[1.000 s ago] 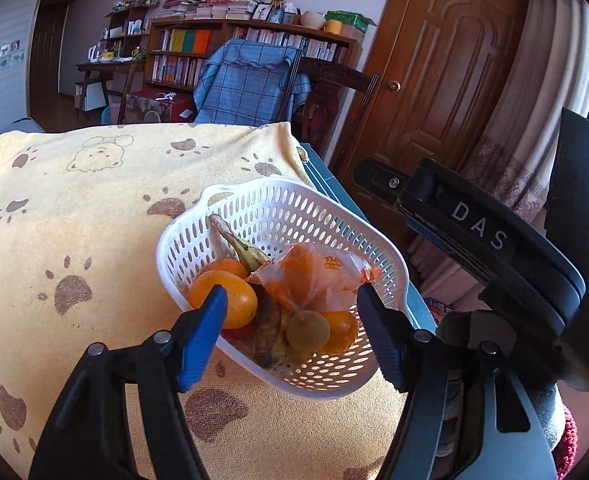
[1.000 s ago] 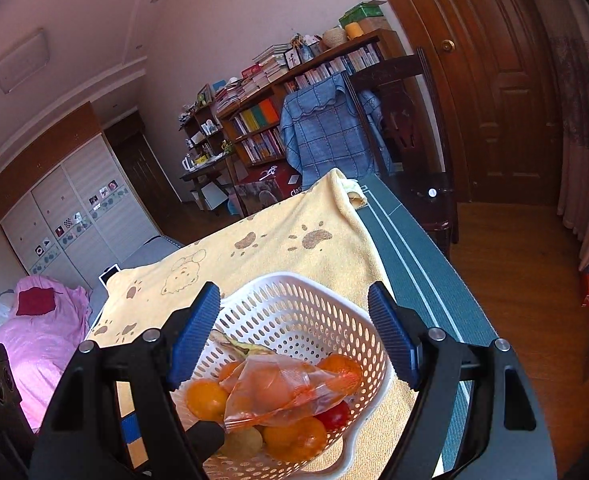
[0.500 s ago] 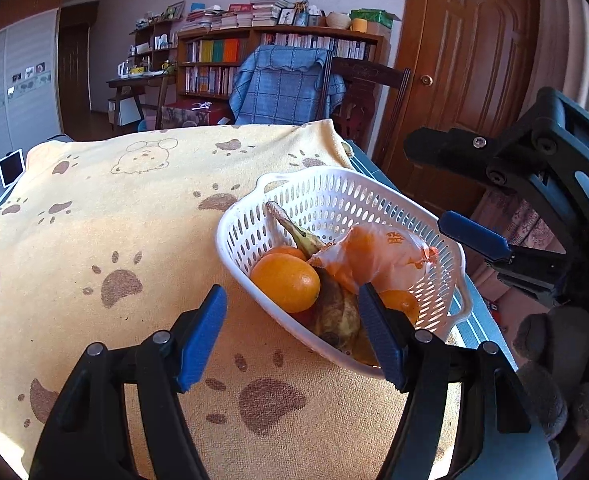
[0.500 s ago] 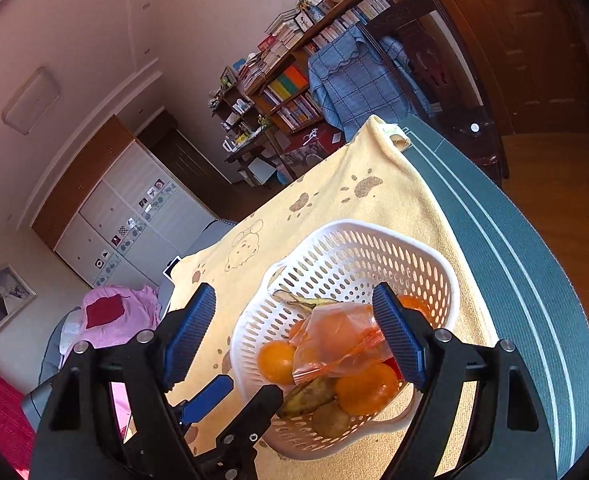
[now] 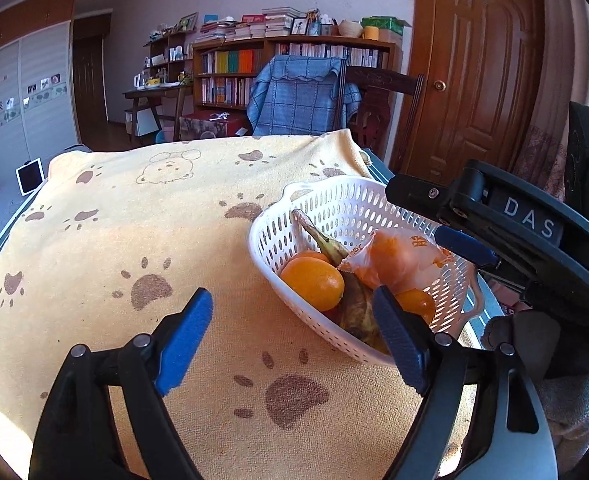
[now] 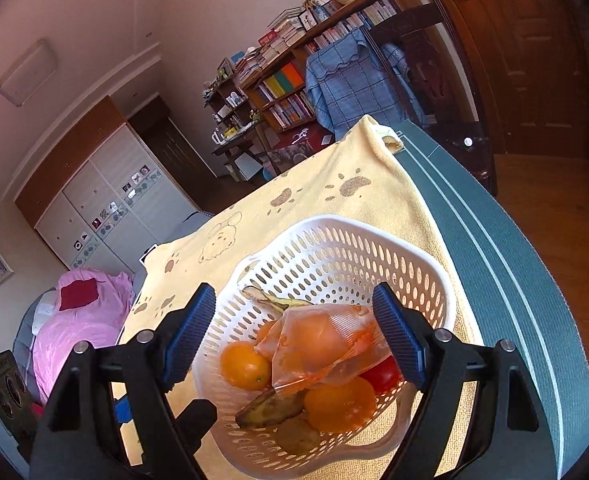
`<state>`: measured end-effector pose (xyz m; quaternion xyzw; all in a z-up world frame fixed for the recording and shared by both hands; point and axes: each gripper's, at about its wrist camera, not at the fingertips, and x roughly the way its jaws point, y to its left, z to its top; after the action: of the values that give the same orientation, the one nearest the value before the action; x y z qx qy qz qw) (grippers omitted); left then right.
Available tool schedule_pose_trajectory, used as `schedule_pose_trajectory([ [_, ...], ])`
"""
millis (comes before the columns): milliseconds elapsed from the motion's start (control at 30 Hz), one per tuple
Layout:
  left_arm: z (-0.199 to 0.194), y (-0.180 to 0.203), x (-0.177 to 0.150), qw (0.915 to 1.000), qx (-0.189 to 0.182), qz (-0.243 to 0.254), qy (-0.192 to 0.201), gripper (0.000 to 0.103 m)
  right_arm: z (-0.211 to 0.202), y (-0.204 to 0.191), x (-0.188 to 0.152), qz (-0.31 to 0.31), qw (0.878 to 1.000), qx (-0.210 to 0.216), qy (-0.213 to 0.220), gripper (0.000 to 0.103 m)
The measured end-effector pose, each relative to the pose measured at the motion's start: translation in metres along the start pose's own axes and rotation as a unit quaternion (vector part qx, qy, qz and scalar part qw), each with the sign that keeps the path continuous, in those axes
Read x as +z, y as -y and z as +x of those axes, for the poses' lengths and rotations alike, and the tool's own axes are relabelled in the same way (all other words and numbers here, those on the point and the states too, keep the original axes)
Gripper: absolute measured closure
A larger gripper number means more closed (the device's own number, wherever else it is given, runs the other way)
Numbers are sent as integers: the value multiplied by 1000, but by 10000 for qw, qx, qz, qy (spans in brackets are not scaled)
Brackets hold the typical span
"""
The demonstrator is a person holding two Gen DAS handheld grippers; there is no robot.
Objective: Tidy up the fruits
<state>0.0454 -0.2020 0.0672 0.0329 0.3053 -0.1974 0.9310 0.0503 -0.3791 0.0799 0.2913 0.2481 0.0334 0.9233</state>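
A white perforated basket [image 5: 334,208] [image 6: 334,252] sits on the yellow paw-print towel near the table's right edge. It holds oranges [image 5: 312,282] [image 6: 244,366], a browned banana [image 5: 354,308] [image 6: 268,406], an orange plastic bag [image 5: 398,258] [image 6: 318,344], a red fruit [image 6: 384,374] and a brownish fruit [image 6: 296,434]. My left gripper [image 5: 294,336] is open and empty, low over the towel at the basket's left rim. My right gripper [image 6: 294,336] is open and empty above the basket; it also shows in the left wrist view [image 5: 466,248], over the bag.
The yellow towel [image 5: 134,240] covers most of the table, with a dark green table edge [image 6: 494,248] on the right. A chair with a blue plaid cloth [image 5: 302,96], bookshelves and a wooden door [image 5: 478,60] stand behind. A bed with pink bedding [image 6: 78,320] lies left.
My left gripper has drawn left and back from over the basket to the towel beside it. My right gripper has tilted down, closer over the fruit.
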Motion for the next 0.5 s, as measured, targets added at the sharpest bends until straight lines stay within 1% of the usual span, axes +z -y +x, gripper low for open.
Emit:
schedule_pose_trajectory([
  [133, -8, -4, -5, 9998, 171, 31, 60, 19, -15, -3, 2, -197, 9985, -327, 389, 21],
  [167, -10, -4, -5, 9998, 205, 35, 64, 16, -19, -4, 1, -261, 9975, -440, 494, 21],
  [267, -16, -8, -4, 9995, 307, 1, 108, 14, -30, -6, -5, -455, 9922, -851, 793, 11],
  [300, -18, -10, -4, 9993, 339, -24, 123, 14, -33, -6, -9, -527, 9899, -988, 866, 11],
  [400, -24, -13, -6, 9988, 452, -64, 189, 12, -39, -9, -21, -731, 9844, -1275, 971, 7],
  [500, -31, -17, -10, 9981, 554, -75, 242, 6, -43, -13, -31, -885, 9786, -1509, 1081, 5],
])
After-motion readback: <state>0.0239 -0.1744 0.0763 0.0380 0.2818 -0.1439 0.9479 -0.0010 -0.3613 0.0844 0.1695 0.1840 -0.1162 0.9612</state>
